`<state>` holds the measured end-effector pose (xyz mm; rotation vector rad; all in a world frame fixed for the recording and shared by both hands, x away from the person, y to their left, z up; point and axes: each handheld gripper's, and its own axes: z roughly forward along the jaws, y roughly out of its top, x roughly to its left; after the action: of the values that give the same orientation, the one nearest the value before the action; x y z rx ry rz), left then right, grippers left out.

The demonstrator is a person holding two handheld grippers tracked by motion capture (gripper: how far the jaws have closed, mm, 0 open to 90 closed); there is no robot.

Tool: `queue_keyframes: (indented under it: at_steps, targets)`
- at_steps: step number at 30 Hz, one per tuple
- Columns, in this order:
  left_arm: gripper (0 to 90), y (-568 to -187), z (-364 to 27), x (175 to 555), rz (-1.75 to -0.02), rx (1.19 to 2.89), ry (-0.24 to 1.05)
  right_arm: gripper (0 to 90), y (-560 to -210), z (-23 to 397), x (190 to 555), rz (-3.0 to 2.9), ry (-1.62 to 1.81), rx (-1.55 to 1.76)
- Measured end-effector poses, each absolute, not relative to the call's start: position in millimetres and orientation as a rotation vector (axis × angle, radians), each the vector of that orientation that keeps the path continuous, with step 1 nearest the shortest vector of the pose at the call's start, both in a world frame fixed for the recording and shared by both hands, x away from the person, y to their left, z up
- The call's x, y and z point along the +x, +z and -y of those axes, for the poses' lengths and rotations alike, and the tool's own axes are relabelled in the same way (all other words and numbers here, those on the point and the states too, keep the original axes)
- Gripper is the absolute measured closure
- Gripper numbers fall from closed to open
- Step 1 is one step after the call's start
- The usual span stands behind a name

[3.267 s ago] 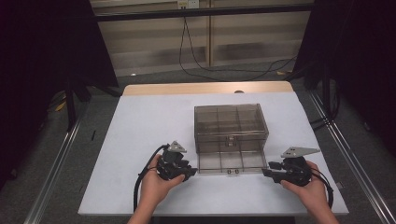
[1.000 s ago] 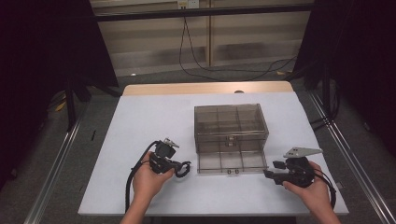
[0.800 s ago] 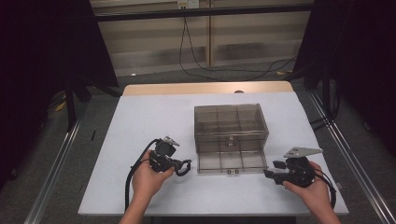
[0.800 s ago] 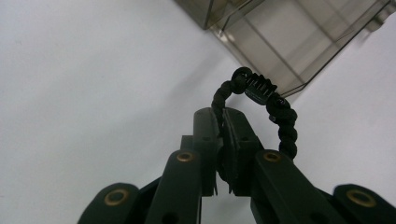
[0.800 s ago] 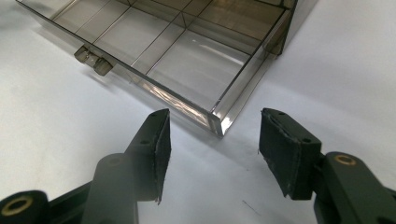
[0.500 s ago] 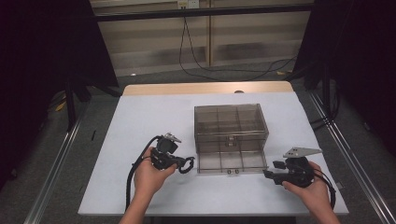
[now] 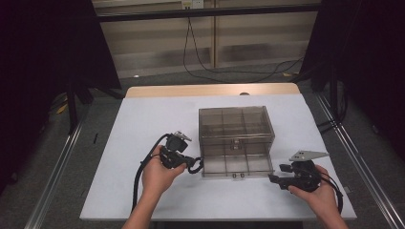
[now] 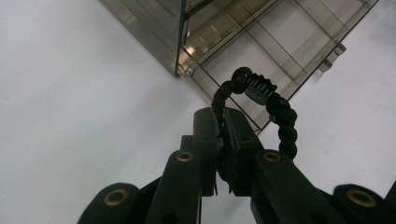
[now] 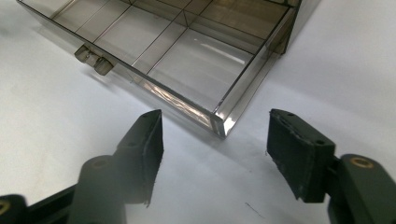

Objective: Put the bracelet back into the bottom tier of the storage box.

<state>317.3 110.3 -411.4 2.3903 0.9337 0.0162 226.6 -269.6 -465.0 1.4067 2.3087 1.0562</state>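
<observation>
The left gripper, clamped on a black beaded loop, has risen off the surface and moved toward the left front corner of the clear box, so the loop now hangs just beside that corner. The right gripper jaws have just been opening, with nothing between them

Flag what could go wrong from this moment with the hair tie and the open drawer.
1. The left gripper pinches just a short stretch of the black hair tie, so the loop could slip out or snag on the drawer's front wall.
2. The right gripper stands open with nothing between its jaws, near the drawer's corner; a nudge there might shift the clear organizer box.
</observation>
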Motion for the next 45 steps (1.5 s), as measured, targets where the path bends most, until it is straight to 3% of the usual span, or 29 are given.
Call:
queue_keyframes:
  at_steps: [15, 45]
  targets:
    - [84.5, -413, -95, 321, -0.930, 2.411, 0.006, 25.8, -464, 268, 228, -2.301, 1.055, 1.418]
    - [84.2, -415, -67, 330, -0.915, 2.433, 0.013, 25.4, -463, 268, 228, -2.308, 1.065, 1.420]
